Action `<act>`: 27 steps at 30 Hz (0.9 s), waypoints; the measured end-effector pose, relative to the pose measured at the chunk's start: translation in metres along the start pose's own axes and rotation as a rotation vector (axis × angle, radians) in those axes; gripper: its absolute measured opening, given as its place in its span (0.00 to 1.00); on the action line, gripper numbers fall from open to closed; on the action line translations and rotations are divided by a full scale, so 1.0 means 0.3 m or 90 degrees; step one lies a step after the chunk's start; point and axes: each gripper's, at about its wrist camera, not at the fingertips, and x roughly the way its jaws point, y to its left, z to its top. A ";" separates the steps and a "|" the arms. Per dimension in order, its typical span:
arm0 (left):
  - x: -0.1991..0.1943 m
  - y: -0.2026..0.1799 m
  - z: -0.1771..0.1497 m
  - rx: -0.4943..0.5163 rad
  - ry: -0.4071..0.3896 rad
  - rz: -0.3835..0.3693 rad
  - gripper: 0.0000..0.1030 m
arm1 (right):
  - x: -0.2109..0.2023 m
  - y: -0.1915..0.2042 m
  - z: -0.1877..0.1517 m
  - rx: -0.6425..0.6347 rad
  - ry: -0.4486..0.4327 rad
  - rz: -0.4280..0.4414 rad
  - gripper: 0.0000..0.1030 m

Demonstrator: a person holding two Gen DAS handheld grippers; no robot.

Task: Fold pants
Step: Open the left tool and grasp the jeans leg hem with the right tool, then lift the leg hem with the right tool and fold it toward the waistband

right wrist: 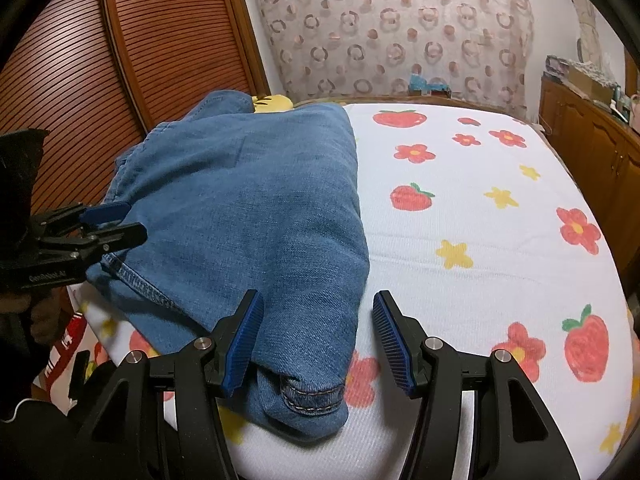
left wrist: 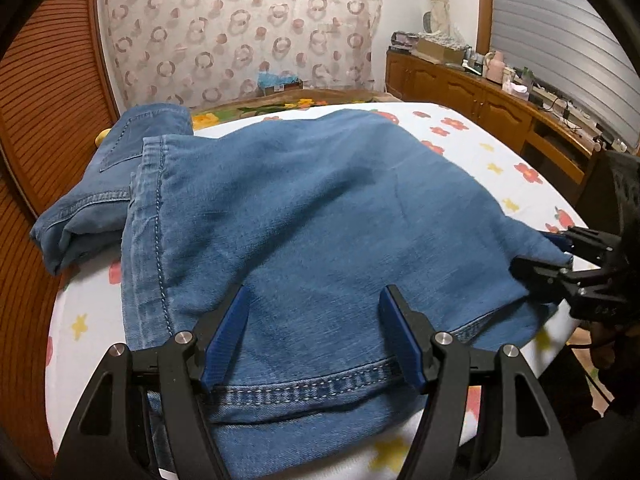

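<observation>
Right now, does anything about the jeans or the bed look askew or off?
Slightly. The jeans lie folded on the bedsheet, but the waist end at the far left is bunched and sticks out past the fold, so the edges don't line up. Nothing looks spilled or damaged.

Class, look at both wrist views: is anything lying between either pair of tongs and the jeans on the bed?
Nothing visible is in the way. The left tongs stand open directly over the hem of the jeans, and the right tongs stand open over the jeans' near corner. Only the flower-printed sheet lies around the denim.
</observation>
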 end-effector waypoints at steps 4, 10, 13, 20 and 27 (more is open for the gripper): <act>0.010 0.001 -0.008 0.003 0.000 0.005 0.67 | -0.001 -0.005 0.002 0.008 0.001 0.015 0.49; 0.014 0.004 -0.016 -0.003 -0.001 0.000 0.68 | 0.011 0.008 0.009 0.018 0.006 0.035 0.35; 0.017 0.003 -0.017 -0.003 -0.002 0.001 0.68 | 0.008 0.021 0.019 0.011 0.003 0.040 0.25; 0.002 0.015 -0.011 -0.014 0.004 -0.007 0.68 | -0.021 0.048 0.082 -0.012 -0.012 0.023 0.15; -0.115 0.108 0.008 -0.051 -0.039 0.001 0.68 | -0.072 0.097 0.195 -0.040 -0.057 0.019 0.15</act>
